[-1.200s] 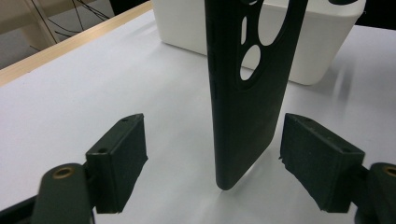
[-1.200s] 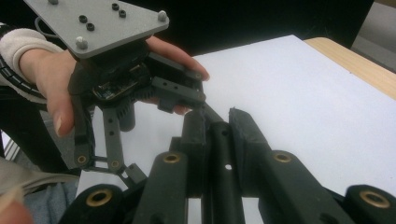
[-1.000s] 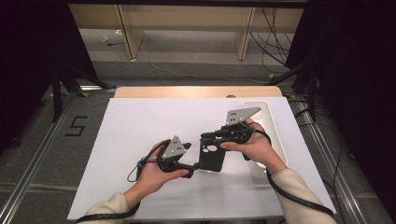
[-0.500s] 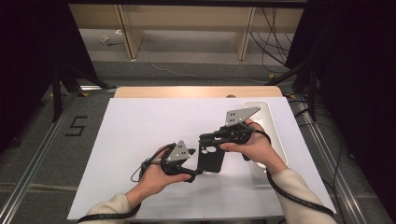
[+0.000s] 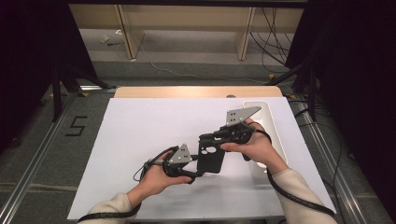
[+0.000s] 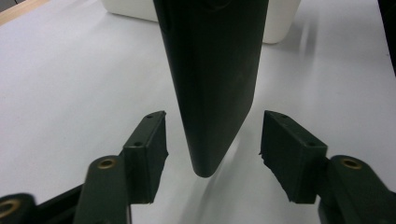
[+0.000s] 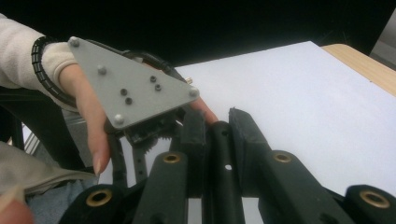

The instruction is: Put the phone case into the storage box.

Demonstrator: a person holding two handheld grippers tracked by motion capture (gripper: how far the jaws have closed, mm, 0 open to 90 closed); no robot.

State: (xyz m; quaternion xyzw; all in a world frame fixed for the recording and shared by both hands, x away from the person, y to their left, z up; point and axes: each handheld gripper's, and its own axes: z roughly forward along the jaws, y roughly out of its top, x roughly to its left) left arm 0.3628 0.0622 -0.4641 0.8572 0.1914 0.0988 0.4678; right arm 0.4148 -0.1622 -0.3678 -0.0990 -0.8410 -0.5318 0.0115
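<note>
A flat black phone case [image 5: 209,159] is held on edge above the white table sheet [image 5: 140,130]. My right gripper [image 5: 207,139] is shut on its upper end; in the right gripper view the thin case edge [image 7: 219,154] is pinched between the pads. My left gripper [image 5: 198,173] reaches in from the left at the case's lower end. In the left gripper view the case [image 6: 210,70] hangs between the two pads [image 6: 149,144], with a gap on each side of my left gripper [image 6: 217,149]. Its jaws have just been closing around the case without touching it.
A white oblong tray [image 5: 268,122] lies at the table's right side, behind the right hand, and its wall [image 6: 280,23] shows past the case. The left hand and its grey plate [image 7: 130,93] sit close in front of the right gripper. A wooden edge [image 5: 196,91] borders the far side.
The left gripper has edged slightly right, toward the case, and its jaws have narrowed around the case's lower end. The right hand and the case have stayed put.
</note>
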